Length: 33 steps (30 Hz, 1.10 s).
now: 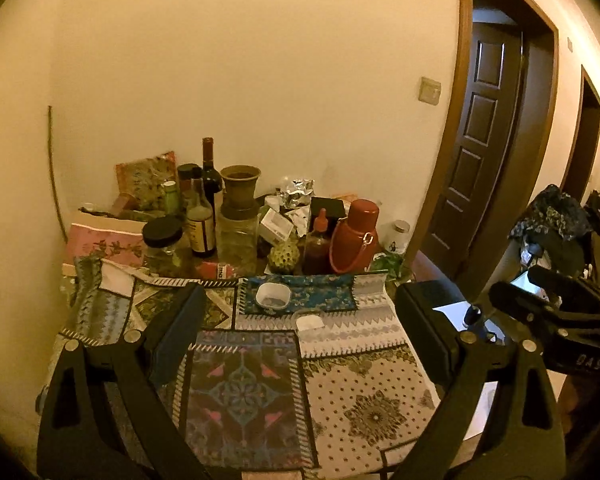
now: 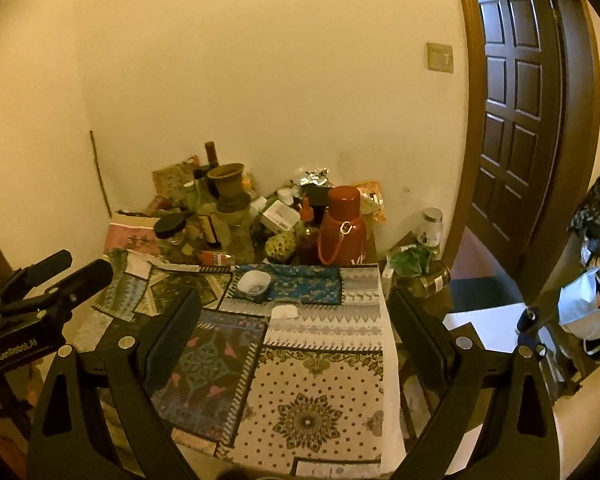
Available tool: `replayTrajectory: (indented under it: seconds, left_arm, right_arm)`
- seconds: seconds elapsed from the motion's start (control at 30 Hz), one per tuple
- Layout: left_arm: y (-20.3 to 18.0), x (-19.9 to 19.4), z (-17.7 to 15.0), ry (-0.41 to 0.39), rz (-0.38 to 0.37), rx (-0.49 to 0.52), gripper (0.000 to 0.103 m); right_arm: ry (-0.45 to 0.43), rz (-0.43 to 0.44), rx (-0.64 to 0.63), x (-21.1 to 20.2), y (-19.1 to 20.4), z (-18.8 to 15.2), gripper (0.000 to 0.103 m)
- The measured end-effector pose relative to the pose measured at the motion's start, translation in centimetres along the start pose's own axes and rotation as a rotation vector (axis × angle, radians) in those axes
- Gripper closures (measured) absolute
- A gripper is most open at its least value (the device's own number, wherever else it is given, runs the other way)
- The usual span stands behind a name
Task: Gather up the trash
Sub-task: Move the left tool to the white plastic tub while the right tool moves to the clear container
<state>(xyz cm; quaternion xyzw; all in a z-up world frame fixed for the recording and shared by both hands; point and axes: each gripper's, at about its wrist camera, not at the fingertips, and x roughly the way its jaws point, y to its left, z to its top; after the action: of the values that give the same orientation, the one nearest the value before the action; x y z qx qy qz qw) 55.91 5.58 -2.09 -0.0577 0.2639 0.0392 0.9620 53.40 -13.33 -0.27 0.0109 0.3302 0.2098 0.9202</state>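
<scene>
A small white plastic tub [image 1: 273,295] [image 2: 254,282] stands on the patchwork tablecloth [image 1: 364,392] [image 2: 320,384], on its blue patch. Just in front of the tub lies a flat clear lid [image 1: 309,322] [image 2: 284,312]. Crumpled silver foil [image 1: 298,190] [image 2: 314,178] sits among the clutter by the wall. My left gripper [image 1: 300,296] [image 2: 90,262] hovers open over the near part of the table, short of the tub, with nothing in it. My right gripper [image 2: 294,300] [image 1: 516,284] is beside it on the right, also open and holding nothing.
Along the wall stand a wine bottle [image 1: 209,172], jars [image 1: 165,246], a brass vase [image 1: 240,192], a red thermos [image 1: 356,236] [image 2: 342,226] and a green bumpy fruit [image 1: 285,256]. A dark door [image 1: 484,136] opens at the right; bags and clothes [image 2: 588,308] hang further right.
</scene>
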Motion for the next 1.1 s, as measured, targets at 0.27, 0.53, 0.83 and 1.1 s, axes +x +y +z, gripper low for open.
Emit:
replayTrajectory:
  seconds: [0.27, 0.53, 0.83, 1.1]
  left_arm:
    - [4.6, 9.5, 2.6, 0.111, -0.087, 0.033, 0.008]
    - [8.7, 21.7, 0.5, 0.327, -0.088, 0.04, 0.019]
    - [10.5, 32.6, -3.7, 0.503, -0.131, -0.022, 0.059]
    - [10.4, 37.1, -5.8, 0.567, -0.182, -0.032, 0.076]
  right_arm:
    - [0.104, -0.091, 0.145, 8.7, 0.2, -0.2, 0.009]
    - [0.314, -0.168, 0.264, 20.1, -1.7, -3.0, 0.009]
    - [0.484, -0.136, 0.255, 29.5, -2.4, -6.2, 0.048]
    - [0.522, -0.083, 0.19, 33.7, -1.1, -7.3, 0.069]
